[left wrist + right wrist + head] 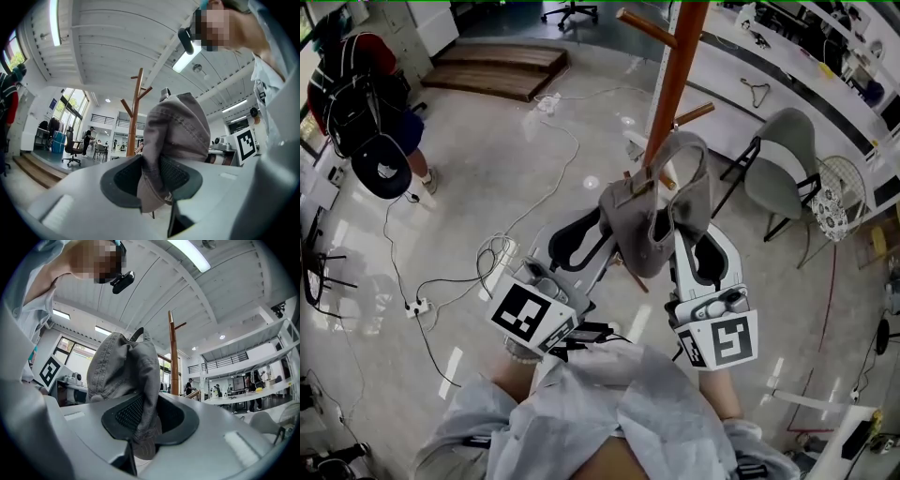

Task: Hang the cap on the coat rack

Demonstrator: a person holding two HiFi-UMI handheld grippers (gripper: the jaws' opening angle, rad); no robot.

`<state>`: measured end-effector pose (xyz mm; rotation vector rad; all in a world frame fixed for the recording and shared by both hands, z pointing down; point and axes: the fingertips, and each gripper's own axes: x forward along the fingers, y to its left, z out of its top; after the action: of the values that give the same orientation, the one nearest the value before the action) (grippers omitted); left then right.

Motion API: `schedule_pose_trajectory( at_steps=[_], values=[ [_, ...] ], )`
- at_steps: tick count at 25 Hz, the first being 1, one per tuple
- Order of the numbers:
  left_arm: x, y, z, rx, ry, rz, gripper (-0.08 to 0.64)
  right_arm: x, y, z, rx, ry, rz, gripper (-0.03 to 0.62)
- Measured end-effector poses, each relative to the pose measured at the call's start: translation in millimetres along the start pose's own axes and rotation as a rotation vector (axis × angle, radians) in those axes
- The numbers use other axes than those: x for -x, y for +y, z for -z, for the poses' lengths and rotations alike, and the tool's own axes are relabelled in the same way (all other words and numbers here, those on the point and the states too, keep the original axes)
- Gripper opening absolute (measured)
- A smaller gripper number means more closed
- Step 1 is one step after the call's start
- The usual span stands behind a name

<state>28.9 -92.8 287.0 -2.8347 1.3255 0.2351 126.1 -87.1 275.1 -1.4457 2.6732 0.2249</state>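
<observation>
I hold a grey cap up between both grippers, just in front of the wooden coat rack. My left gripper is shut on the cap's left edge, and my right gripper is shut on its right edge. In the left gripper view the cap fills the middle, its fabric pinched between the jaws of the left gripper, with the rack behind. In the right gripper view the cap rises from the right gripper, and the rack's pole stands beyond. The rack's pegs stick out above the cap.
A grey chair stands right of the rack, by a long white table. A person with a backpack stands at the far left. Cables and a power strip lie on the floor. A wooden platform lies at the back.
</observation>
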Motion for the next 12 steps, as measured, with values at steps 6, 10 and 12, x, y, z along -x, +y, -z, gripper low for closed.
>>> schedule_pose_trajectory(
  at_steps=[6,10,12],
  values=[
    [-9.5,-2.3,-0.3,-0.017,0.001,-0.028,0.121,-4.7,-12.2,2.0,-0.007,0.003,-0.025,0.086],
    [-12.4,-1.6,-1.6,-0.018,0.0,-0.038,0.122,-6.8,-14.8,1.3,-0.013,-0.004,-0.035,0.086],
    [-13.7,0.5,-2.0,-0.016,0.0,-0.042,0.122,-9.3,-15.3,0.5,-0.012,-0.008,-0.038,0.086]
  ],
)
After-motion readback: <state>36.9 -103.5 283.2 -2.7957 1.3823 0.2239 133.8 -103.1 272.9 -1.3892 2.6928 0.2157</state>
